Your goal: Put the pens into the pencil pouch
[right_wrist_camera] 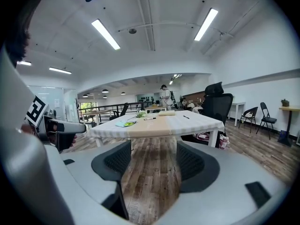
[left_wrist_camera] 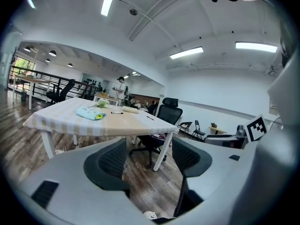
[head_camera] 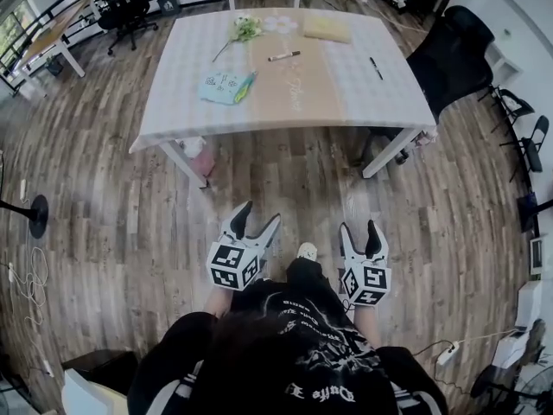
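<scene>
Pens were both out on the table (head_camera: 363, 93), not packed at all. A thicker pen (head_camera: 283, 56) lay on the tan strip running down the middle of the cloth. A thin black pen (head_camera: 377, 68) sat over on the right side, near the black office chair (head_camera: 449, 54). The light blue pencil pouch (head_camera: 223, 86) was lying flat on the left part of the table, well apart from both pens, with something green and yellow at its edge. A small bunch of flowers (head_camera: 244, 29) and a flat beige thing (head_camera: 327, 28) were up at the far end. The person was standing back on the wooden floor (head_camera: 112, 206), well short of the table. The left gripper (head_camera: 259, 214) had its jaws spread wide with nothing between them. The right gripper (head_camera: 359, 228) was the same, wide and empty, and both pointed toward the table.
</scene>
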A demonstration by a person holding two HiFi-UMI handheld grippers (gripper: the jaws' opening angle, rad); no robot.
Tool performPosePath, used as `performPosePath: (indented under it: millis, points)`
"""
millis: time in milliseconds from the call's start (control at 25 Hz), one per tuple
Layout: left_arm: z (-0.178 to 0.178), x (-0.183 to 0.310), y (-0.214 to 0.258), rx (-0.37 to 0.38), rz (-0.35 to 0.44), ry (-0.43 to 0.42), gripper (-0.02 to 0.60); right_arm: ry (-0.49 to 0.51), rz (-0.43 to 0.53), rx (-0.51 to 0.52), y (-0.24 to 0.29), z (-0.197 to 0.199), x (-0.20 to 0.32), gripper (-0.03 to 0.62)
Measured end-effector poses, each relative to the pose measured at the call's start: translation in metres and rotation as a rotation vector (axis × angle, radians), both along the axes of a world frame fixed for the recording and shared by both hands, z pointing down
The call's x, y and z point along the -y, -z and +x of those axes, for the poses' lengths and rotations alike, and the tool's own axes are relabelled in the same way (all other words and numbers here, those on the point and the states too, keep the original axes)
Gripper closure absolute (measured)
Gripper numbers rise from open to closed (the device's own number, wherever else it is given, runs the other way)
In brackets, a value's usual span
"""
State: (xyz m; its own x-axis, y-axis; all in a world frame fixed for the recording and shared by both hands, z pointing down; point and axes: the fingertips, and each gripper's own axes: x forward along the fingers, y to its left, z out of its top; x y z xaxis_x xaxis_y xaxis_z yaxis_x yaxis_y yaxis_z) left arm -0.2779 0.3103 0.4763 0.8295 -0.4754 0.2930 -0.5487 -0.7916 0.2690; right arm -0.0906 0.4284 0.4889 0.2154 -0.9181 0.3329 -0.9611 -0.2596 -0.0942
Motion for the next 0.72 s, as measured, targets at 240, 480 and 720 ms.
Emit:
performPosePath:
  millis: [240,480,720]
  points:
    - [0.038,0.036,0.006,0.01,-0.001,0.034,0.273,0.047,0.006,0.01,0.002,0.046,0.048,0.303]
    - [0.089,0.066,0.013,0.018,0.024,0.081,0.273,0.094,0.016,0.017,0.003,0.1,0.089,0.303]
    - [0.142,0.087,0.014,0.007,0.021,0.111,0.273,0.125,0.019,0.019,0.0,0.153,0.114,0.304]
